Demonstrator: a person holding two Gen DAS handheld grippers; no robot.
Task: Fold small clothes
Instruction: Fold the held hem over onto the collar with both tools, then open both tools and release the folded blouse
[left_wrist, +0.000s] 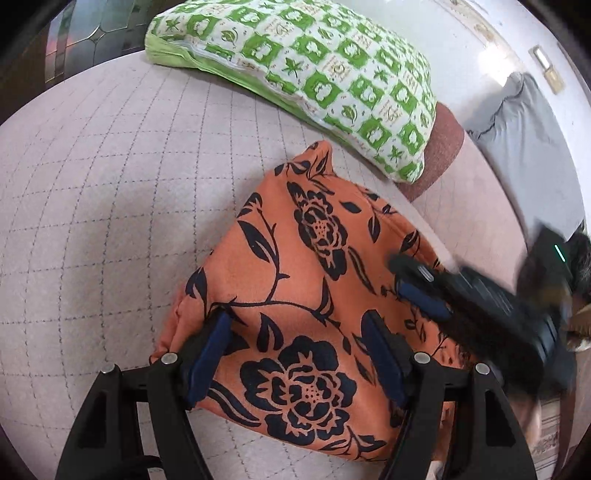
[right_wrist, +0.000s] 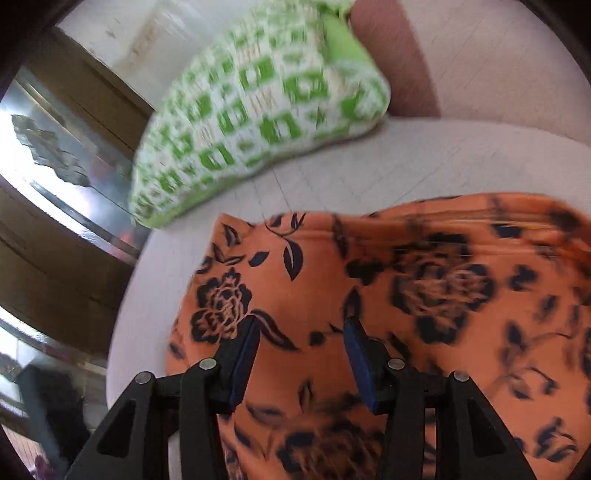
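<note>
- Nearest my lens, my left gripper (left_wrist: 295, 334) stands with its blue pads wide apart over the orange garment (left_wrist: 306, 295); nothing is pinched between them, though I cannot tell whether the tips touch the cloth.
- My right gripper (right_wrist: 301, 345) is about half open above the same cloth, also with no fold between its pads. In the left view it shows as a blurred black shape at the garment's right edge (left_wrist: 424, 291).
- The garment looks thin, soft and light, so I judge it will drape and slide rather than hold a crease. I would take it by a hem or corner, one in each gripper, pinching all layers together.
- The near left corner (left_wrist: 166, 339) and the pointed far corner (left_wrist: 319, 147) look like the cleanest places to grip; the middle would only bunch up.
- It is orange with dark navy roses, leaves and vines, already doubled into a rough wedge that is slightly puffed, not flat.
- It lies on the pale quilted bed cover (left_wrist: 110, 184), towards the right side of it, close in front of me.
- Beyond it, just past the far corner, lies a green-and-white checked pillow (left_wrist: 314, 70), apart from the garment.
- Under the pillow's right end a reddish-brown cushion (left_wrist: 443, 147) shows.
</note>
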